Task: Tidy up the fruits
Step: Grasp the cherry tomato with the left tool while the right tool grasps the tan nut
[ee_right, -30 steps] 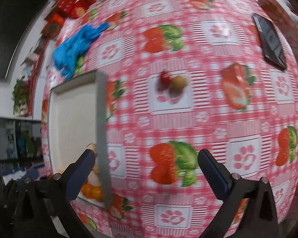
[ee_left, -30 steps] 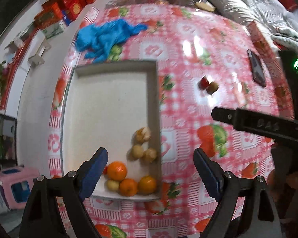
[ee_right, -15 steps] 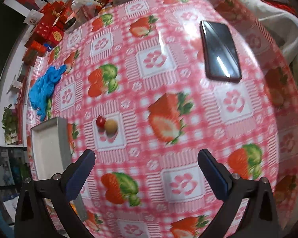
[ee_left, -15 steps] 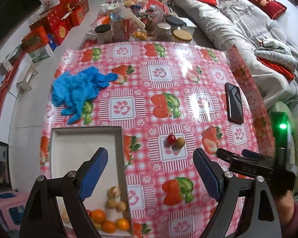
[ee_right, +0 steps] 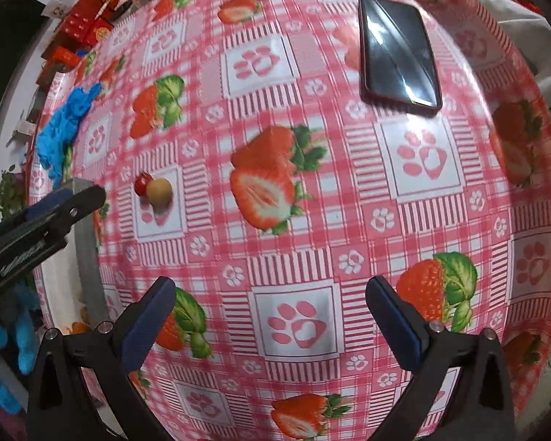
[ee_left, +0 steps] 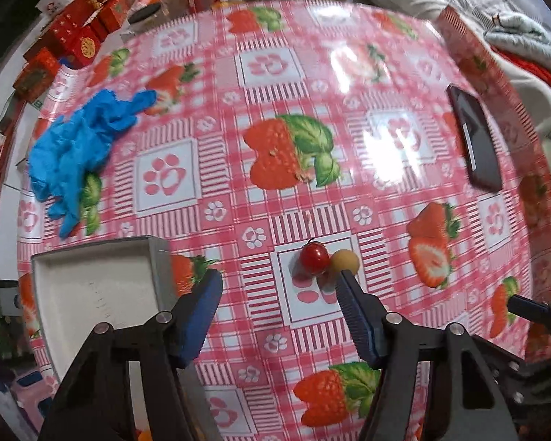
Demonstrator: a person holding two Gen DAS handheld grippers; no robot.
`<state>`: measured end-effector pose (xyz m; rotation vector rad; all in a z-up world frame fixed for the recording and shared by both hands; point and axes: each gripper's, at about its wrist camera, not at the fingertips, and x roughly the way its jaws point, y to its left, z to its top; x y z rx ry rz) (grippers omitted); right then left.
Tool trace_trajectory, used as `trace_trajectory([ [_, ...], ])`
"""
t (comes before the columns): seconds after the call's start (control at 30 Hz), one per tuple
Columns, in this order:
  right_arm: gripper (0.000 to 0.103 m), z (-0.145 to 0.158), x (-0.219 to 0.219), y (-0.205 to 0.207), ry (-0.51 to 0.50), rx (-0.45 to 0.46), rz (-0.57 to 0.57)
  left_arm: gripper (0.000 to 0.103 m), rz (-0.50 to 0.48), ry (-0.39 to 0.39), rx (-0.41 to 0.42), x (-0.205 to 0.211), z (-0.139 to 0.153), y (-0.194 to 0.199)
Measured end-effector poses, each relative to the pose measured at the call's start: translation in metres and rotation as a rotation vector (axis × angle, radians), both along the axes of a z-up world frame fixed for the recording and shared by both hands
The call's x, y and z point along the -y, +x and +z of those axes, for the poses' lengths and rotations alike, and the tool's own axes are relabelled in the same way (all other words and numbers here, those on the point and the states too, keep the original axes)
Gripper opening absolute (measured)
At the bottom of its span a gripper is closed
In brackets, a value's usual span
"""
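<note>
Red, glossy small cherry tomato [ee_left: 314, 255] and the tan round longan-like fruit [ee_left: 344, 261] touching it on its right sit just ahead of the left gripper [ee_left: 278, 286], a bit right of its centre line. L jaws are spread, nothing held; the right-side blue pad [ee_left: 352, 307] tip is nearly at the tan fruit, left-side pad well clear. The pair's line runs across the jaw gap, not along it, so a small shift right looks needed to bracket the tomato alone, or both would get nudged. White shallow rectangular cardboard tray [ee_left: 92, 286] lies to the gripper's left, its grey wall just beside the left pad; orange fruit shows at the tray's near end under the gripper. Open checked tablecloth ahead and right; blue crumpled glove [ee_left: 73, 147] far ahead-left; black phone [ee_left: 475, 143] far right. No table edge close to the fruits.

R view: right gripper [ee_right: 270, 307] also spread and empty, over bare pink strawberry-print plastic cloth [ee_right: 294, 220]. Tomato [ee_right: 141, 183] and tan fruit [ee_right: 159, 191] lie well ahead-left of it, w/ the L gripper's black arm at the left edge nearer to them. So L hand is the closer one, judged. Phone [ee_right: 398, 60] ahead-right, well apart.
</note>
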<state>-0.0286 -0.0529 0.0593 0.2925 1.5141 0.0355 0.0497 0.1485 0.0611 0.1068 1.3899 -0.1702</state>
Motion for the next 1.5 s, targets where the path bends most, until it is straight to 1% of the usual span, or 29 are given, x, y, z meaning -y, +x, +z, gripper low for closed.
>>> trace_trajectory([
  [0.1,0.103,-0.007,0.007,-0.002,0.016,-0.018,-0.017,0.067,0.018,-0.009,-0.024,0.002,-0.011,0.008],
  [0.27,0.103,-0.014,0.015,-0.003,0.029,-0.034,-0.034,0.067,0.112,-0.061,-0.102,0.000,-0.035,0.023],
  [0.37,0.103,-0.015,0.017,-0.004,0.035,-0.038,-0.037,0.067,0.135,-0.055,-0.122,0.003,-0.045,0.027],
  [0.47,0.103,-0.017,0.019,-0.004,0.039,-0.043,-0.035,0.066,0.137,-0.041,-0.139,0.006,-0.053,0.026],
  [0.5,0.103,-0.017,0.019,-0.005,0.041,-0.044,-0.036,0.058,0.135,-0.039,-0.141,0.007,-0.055,0.026],
  [0.53,0.103,-0.017,0.019,-0.005,0.044,-0.045,-0.038,0.047,0.131,-0.038,-0.149,0.008,-0.058,0.026],
  [0.57,0.103,-0.018,0.019,-0.005,0.046,-0.046,-0.038,0.041,0.129,-0.036,-0.159,0.009,-0.061,0.025],
  [0.6,0.103,-0.018,0.019,-0.004,0.045,-0.046,-0.036,0.040,0.127,-0.027,-0.147,0.010,-0.060,0.025],
  [0.7,0.103,-0.018,0.015,-0.002,0.038,-0.043,-0.024,0.040,0.134,-0.038,-0.142,0.012,-0.062,0.024],
  [0.8,0.103,-0.018,0.009,0.001,0.029,-0.037,-0.007,0.030,0.129,-0.038,-0.132,0.013,-0.062,0.024],
  [0.9,0.103,-0.018,-0.002,0.006,0.020,-0.030,0.022,0.030,0.128,-0.053,-0.133,0.005,-0.061,0.022],
  [1.0,0.103,-0.020,-0.013,0.013,0.019,-0.023,0.047,0.030,0.134,-0.075,-0.129,-0.007,-0.060,0.009],
  [1.17,0.103,-0.025,-0.035,0.027,0.004,-0.016,0.105,0.030,0.123,-0.074,-0.121,-0.019,-0.060,-0.016],
  [1.27,0.103,-0.025,-0.043,0.034,-0.007,-0.011,0.123,0.030,0.136,-0.078,-0.117,-0.025,-0.059,-0.021],
  [1.4,0.103,-0.024,-0.045,0.036,-0.010,-0.007,0.124,0.030,0.156,-0.069,-0.055,-0.038,-0.046,-0.025],
  [1.5,0.103,-0.025,-0.042,0.034,-0.012,-0.015,0.119,0.031,0.170,-0.091,-0.043,-0.046,-0.041,-0.022],
])
